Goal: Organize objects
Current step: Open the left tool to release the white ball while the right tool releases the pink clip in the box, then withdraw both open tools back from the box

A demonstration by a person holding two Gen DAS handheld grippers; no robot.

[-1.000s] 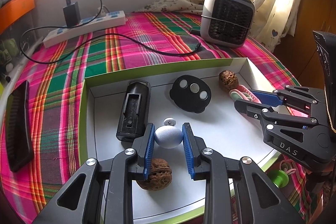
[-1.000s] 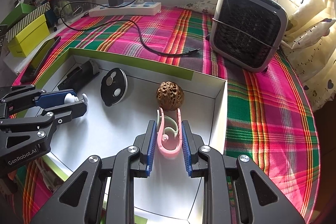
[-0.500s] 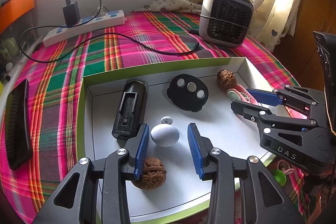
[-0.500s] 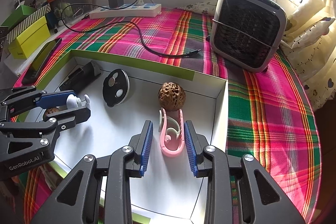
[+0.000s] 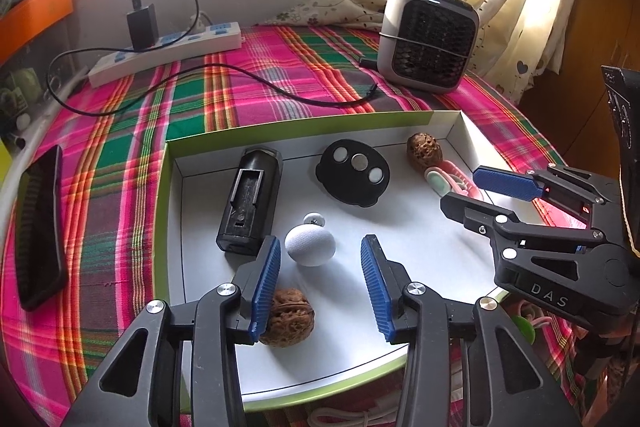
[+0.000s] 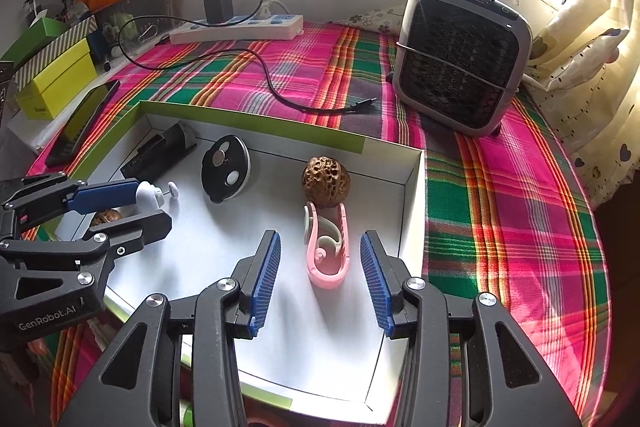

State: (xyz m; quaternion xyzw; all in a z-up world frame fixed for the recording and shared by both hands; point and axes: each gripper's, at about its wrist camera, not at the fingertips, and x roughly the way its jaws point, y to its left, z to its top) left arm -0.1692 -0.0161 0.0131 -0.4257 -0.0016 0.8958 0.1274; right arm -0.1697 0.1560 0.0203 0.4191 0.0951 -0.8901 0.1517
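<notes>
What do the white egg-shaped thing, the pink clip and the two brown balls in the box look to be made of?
White egg-shaped thing: matte, finely dimpled surface, perhaps fabric-covered or textured plastic. Pink clip: smooth, slightly glossy moulded plastic, with pale curled inner parts. Brown balls: ridged and pitted woody shells, seemingly walnuts. The box looks like matte white cardboard with green outer edges.

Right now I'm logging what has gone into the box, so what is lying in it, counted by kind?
Walnuts: 2
Black battery holder: 1
Black oval disc: 1
White knob: 1
Pink clip: 1
Total: 6
</notes>
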